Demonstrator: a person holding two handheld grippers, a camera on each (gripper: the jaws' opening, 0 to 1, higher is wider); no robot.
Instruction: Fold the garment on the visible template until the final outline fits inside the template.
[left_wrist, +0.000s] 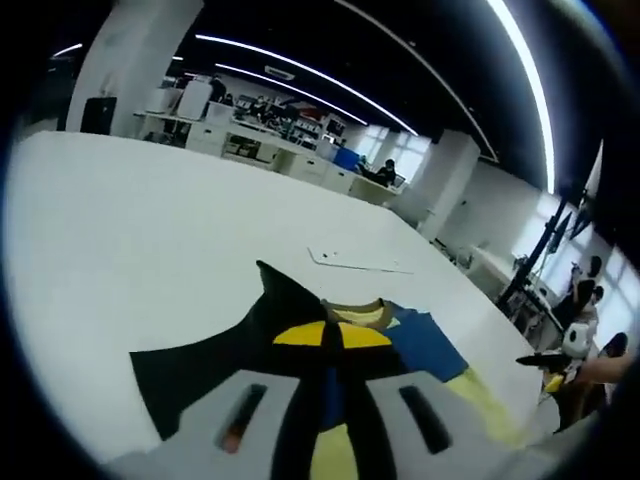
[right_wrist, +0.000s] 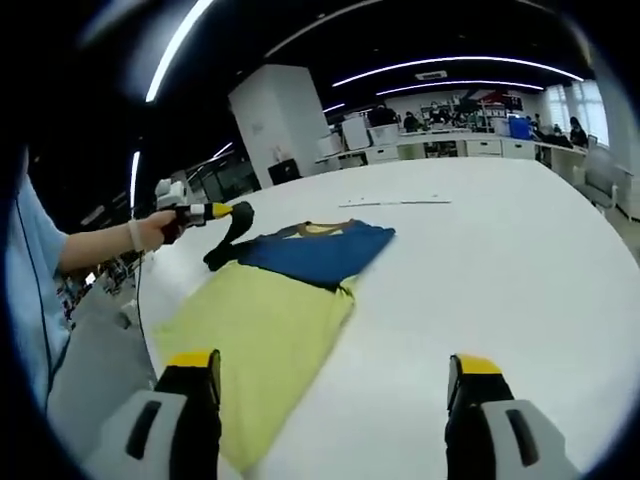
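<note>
While our left gripper (right_wrist: 235, 218) is pinching the limp garment's (right_wrist: 270, 330) black sleeve (right_wrist: 225, 250), our right gripper (right_wrist: 335, 385) is hovering wide apart.

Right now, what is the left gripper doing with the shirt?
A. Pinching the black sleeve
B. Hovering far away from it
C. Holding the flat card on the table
A: in the right gripper view the left gripper is shut on the black sleeve of the shirt, lifting it.
</note>
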